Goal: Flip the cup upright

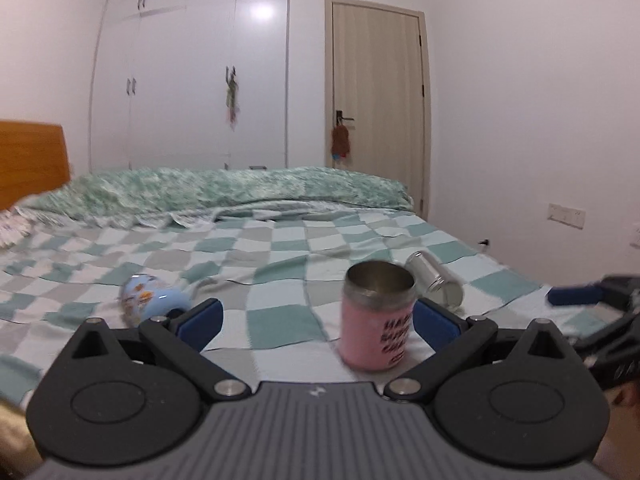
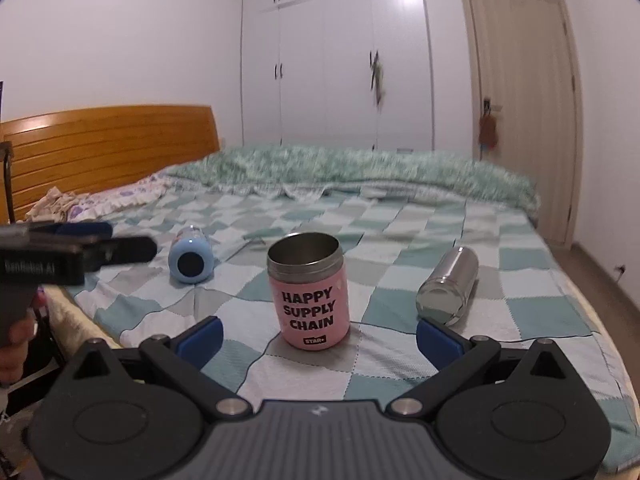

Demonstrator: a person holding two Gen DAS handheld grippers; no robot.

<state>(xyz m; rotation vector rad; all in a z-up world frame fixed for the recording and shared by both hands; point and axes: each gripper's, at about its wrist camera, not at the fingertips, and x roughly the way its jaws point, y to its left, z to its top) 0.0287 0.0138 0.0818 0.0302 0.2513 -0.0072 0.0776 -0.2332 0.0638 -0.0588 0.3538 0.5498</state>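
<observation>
A pink cup (image 2: 310, 290) with black lettering and a steel rim stands upright on the checked bedspread (image 2: 400, 232), open end up. It also shows in the left wrist view (image 1: 377, 316), near the right finger. A silver steel cup (image 2: 450, 285) lies on its side to its right; it shows in the left wrist view too (image 1: 436, 278). A light blue cup (image 2: 190, 254) lies on its side to the left, and in the left wrist view (image 1: 150, 300). My left gripper (image 1: 318, 322) is open and empty. My right gripper (image 2: 320, 338) is open and empty, just short of the pink cup.
The bed's wooden headboard (image 2: 108, 148) is at the left and a rumpled green quilt (image 2: 360, 168) lies across the far side. White wardrobes (image 2: 332, 56) and a door (image 2: 524, 100) stand behind. The bed's right edge (image 2: 592, 312) drops to the floor.
</observation>
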